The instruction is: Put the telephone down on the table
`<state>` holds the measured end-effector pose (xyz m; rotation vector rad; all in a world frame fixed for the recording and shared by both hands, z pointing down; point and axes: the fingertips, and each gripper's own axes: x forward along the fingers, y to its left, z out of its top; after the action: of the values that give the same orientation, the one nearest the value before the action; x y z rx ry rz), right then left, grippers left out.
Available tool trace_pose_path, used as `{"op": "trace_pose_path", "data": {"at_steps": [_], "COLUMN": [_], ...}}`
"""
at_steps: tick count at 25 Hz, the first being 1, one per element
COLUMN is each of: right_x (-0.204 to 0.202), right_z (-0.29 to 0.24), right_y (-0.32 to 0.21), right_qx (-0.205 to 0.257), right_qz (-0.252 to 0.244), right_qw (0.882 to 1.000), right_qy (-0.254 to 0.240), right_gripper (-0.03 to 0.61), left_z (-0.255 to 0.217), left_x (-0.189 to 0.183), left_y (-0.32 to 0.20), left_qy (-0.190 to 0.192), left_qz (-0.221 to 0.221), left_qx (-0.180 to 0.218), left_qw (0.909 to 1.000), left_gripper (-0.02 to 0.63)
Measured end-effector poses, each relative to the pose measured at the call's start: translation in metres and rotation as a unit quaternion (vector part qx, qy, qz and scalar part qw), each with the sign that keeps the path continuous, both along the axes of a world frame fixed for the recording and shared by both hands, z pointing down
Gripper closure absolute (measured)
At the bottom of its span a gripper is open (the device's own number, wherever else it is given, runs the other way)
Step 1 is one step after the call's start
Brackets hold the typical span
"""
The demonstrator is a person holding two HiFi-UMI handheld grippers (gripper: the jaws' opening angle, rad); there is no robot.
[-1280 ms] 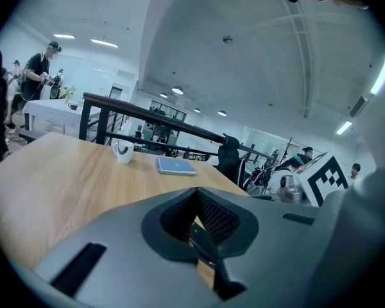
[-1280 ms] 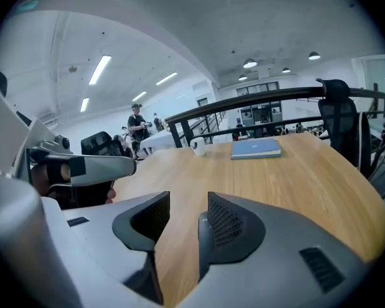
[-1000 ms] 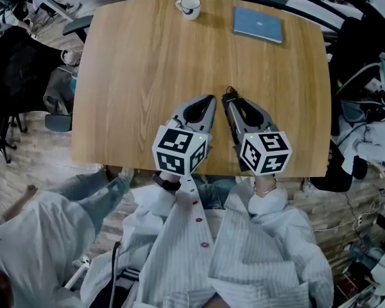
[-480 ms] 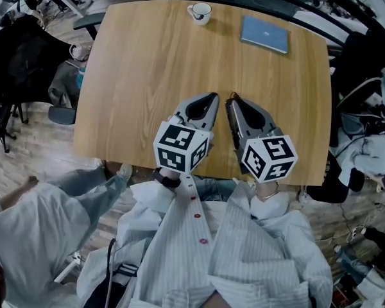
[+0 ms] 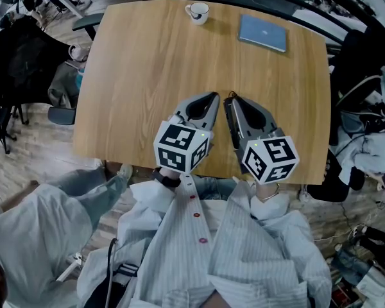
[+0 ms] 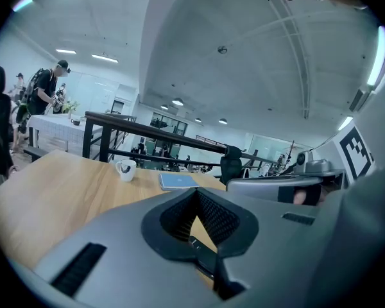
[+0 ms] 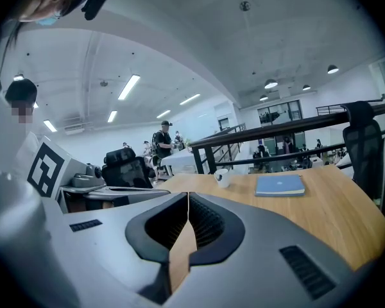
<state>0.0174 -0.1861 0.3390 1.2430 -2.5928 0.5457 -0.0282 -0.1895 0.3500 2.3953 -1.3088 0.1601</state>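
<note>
Table [image 5: 147,76]: white cup [image 5: 198,11], flat blue book [image 5: 263,33] (both near far edge)

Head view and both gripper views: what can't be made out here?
- Telephone: shows in no view.
- Blue flat thing: book or device, too small in every view.
- Cup: contents too small to tell, every view.
- Table near edge: partly hidden by left gripper and right gripper, head view.
</note>
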Motion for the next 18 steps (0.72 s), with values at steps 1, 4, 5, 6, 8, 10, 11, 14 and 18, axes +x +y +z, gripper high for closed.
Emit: {"op": "trace_pose_path", "data": {"at_steps": [1,4,5,6,8,10,11,14,18], "right_x": [0.0001,0.0008,0.0013,0.0018,0.0025,0.0025,0.0025,0.0022,0.0013], "right_z": [0.0,-0.0007,-0.0008,-0.0009,-0.0014,-0.0019,-0.0019,-0.0016,-0.0009], "right_y": [0.0001,-0.0007,-0.0009,-0.0011,-0.0012,-0.0011,-0.0009,-0.0004,0.0005], "right_qx": [0.0,0.001,0.001,0.001,0.001,0.002,0.003,0.003,0.003], "right_qz": [0.0,0.001,0.001,0.001,0.001,0.001,0.001,-0.001,-0.003], "right_qw": [1.0,1.0,1.0,1.0,1.0,1.0,1.0,1.0,1.0], "right_qy": [0.0,0.0,0.0,0.0,0.0,0.0,0.001,0.003,0.004], "right_gripper": [0.54,0.541,0.541,0.541,0.541,0.542,0.543,0.545,0.545], "left_z": [0.0002,-0.0004,-0.0008,-0.0011,-0.0014,-0.0014,-0.0014,-0.0016,-0.001], "left_x": [0.0002,0.0017,0.0025,0.0032,0.004,0.004,0.0039,0.0038,0.0038], "left_y": [0.0001,-0.0004,-0.0006,-0.0008,-0.0007,-0.0005,-0.0004,-0.0002,0.0005], "left_qy": [0.0,0.0,0.0,-0.001,-0.001,-0.001,-0.001,-0.001,-0.002], "left_qz": [0.001,0.002,0.003,0.003,0.004,0.004,0.004,0.004,0.004], "left_qx": [0.0,0.0,0.0,0.0,0.0,0.0,0.0,0.0,0.0], "left_qw": [1.0,1.0,1.0,1.0,1.0,1.0,1.0,1.0,1.0], "left_gripper": [0.606,0.605,0.606,0.606,0.606,0.606,0.606,0.606,0.606]}}
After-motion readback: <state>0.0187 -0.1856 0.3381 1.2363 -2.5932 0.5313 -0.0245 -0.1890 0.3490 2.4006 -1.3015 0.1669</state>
